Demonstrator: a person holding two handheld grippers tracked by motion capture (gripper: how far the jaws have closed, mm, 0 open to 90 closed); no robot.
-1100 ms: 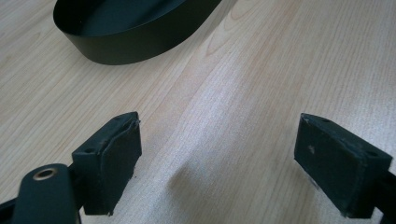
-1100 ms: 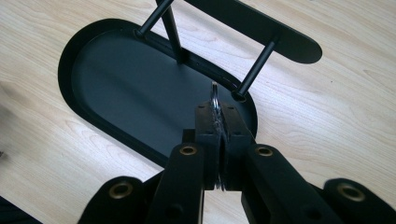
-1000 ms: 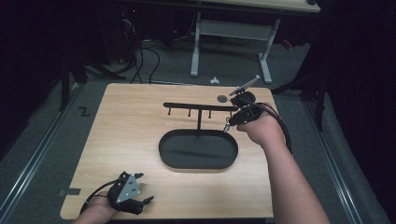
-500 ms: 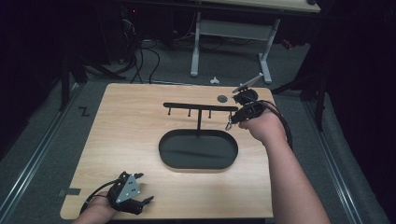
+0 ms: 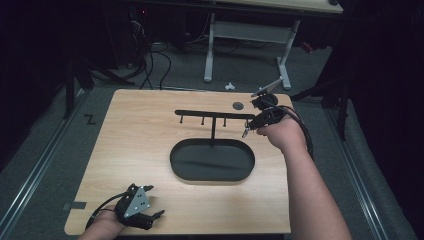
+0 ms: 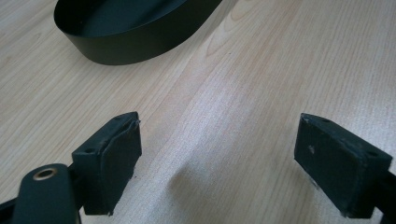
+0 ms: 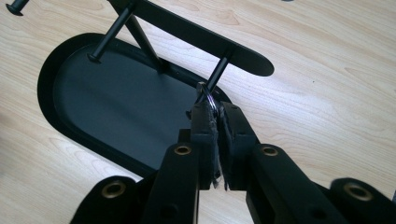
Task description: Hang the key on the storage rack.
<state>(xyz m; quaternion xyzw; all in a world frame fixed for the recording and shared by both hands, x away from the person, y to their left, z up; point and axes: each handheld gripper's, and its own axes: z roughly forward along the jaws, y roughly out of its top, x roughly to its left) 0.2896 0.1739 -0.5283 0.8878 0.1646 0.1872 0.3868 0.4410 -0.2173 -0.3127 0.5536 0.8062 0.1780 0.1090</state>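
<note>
A black rack (image 5: 212, 115) with hanging pegs stands in an oval black tray (image 5: 180, 172) at the table's middle. At the rack's right end, my right gripper (image 5: 248, 130) has its tips against the end peg (image 7: 218, 70). A small metal ring (image 7: 208, 99) sits pinched between its pads, touching that peg. The jaws have just been opening a little, and the ring is still between them. By the table's front left edge my left gripper (image 5: 156, 216) rests open. Its pads (image 6: 116, 154) stand wide apart over bare wood with nothing between them.
A small dark disc (image 5: 238, 105) lies on the table behind the rack. Beyond the far edge stand a white desk frame (image 5: 210, 45) and loose cables (image 5: 150, 60) on the floor. Bare wood (image 5: 125, 135) stretches left of the tray.
The right hand has shifted only slightly at the rack's right end, with the ring still at the peg. The left gripper has stayed put.
</note>
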